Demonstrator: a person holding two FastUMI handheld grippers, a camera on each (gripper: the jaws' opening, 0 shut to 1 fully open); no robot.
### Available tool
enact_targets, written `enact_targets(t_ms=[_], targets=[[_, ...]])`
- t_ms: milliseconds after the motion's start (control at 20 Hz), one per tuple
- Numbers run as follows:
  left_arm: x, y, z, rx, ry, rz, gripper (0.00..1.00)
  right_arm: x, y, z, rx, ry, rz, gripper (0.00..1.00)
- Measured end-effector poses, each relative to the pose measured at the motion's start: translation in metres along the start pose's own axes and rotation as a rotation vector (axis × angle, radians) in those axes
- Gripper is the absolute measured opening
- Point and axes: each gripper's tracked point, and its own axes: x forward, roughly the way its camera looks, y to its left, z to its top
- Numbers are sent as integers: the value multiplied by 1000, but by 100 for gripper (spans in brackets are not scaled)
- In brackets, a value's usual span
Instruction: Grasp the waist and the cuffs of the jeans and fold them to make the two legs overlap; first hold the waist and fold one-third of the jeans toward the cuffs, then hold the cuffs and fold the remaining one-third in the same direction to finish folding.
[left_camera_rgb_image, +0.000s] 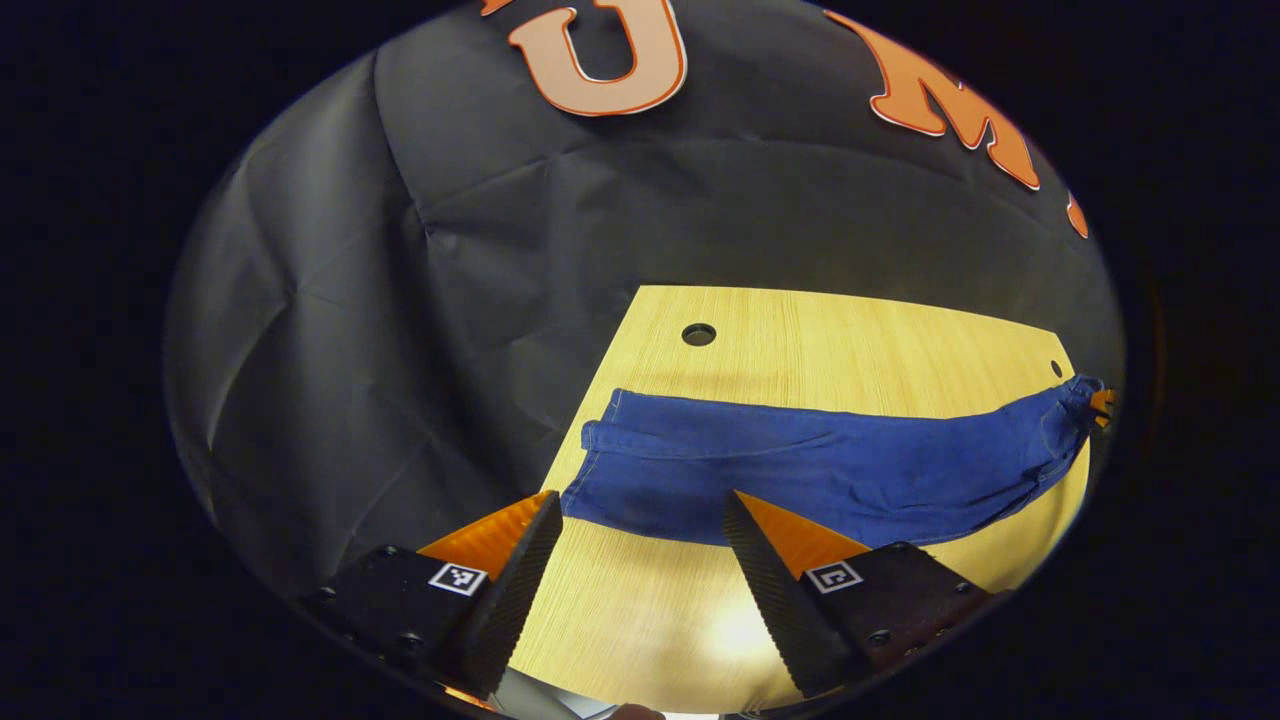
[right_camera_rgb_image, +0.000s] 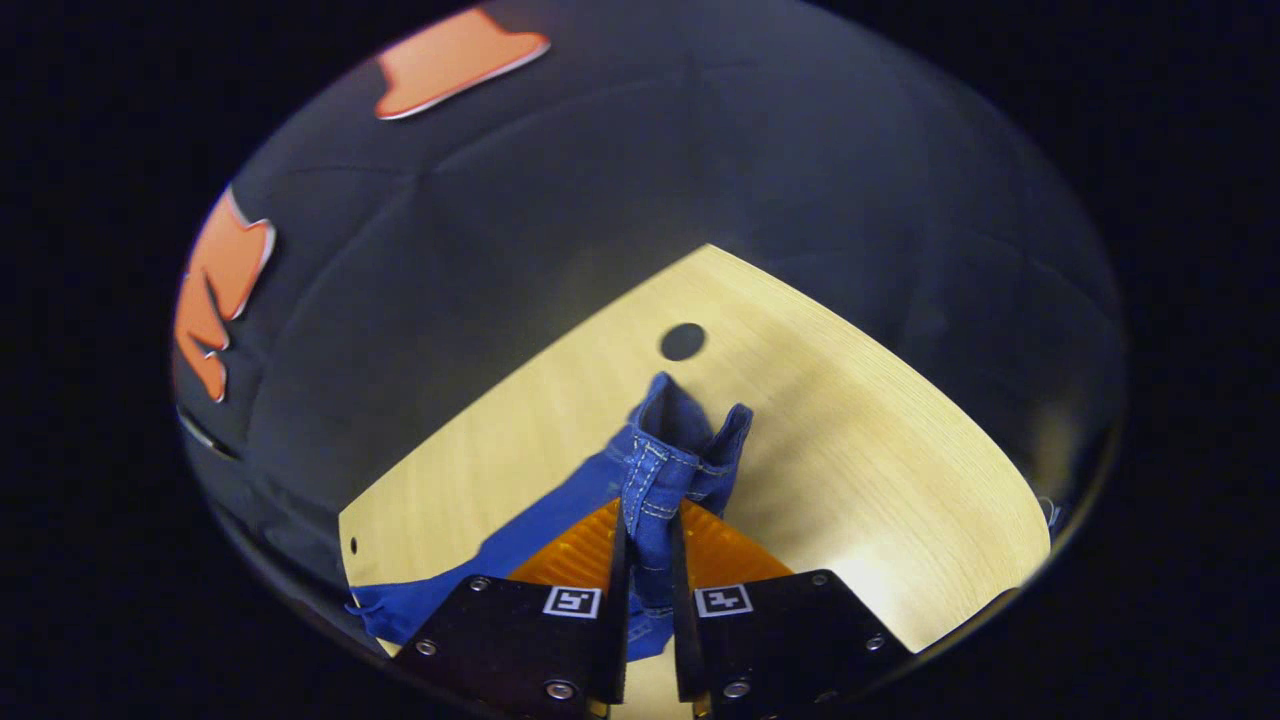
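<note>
Jeans (left_camera_rgb_image: 830, 470) lie legs-overlapped on table (left_camera_rgb_image: 850, 330); right gripper (right_camera_rgb_image: 648, 560) clamps one end, left gripper (left_camera_rgb_image: 640, 520) gapes wide unattached, so a one-sided lift could skew the fold.

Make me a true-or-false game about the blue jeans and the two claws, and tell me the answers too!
1. The right claw is pinching a bunched-up bit of the jeans. True.
2. The left claw is shut tight on the jeans. False: its fingers are spread open and hold nothing, with the jeans lying just past the tips.
3. The jeans are stretched out long on a wooden table. True.
4. The jeans are red. False: they are blue with pale stitching.
5. The table has a round hole behind the jeans. True.
</note>
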Motion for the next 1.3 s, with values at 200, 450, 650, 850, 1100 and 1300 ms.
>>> enact_targets(t_ms=[200, 450, 650, 850, 1100, 1300], targets=[[8, 6, -4, -22, 8, -44, 100, -43, 84, -7, -111, -53, 92, 20], [23, 14, -14, -73, 75, -74, 99, -66, 186, -56, -262, -16, 219, 20], [35, 20, -18, -161, 121, -107, 100, -70, 238, -107, -335, 34, 266, 20], [46, 30, -18, -295, 173, -163, 99, -63, 268, -154, -363, 92, 281, 20], [56, 35, -43, -486, 353, -246, 98, -47, 277, -209, -293, 259, 251, 27], [66, 40, -52, -615, 407, -296, 98, -42, 296, -233, -246, 269, 286, 65]])
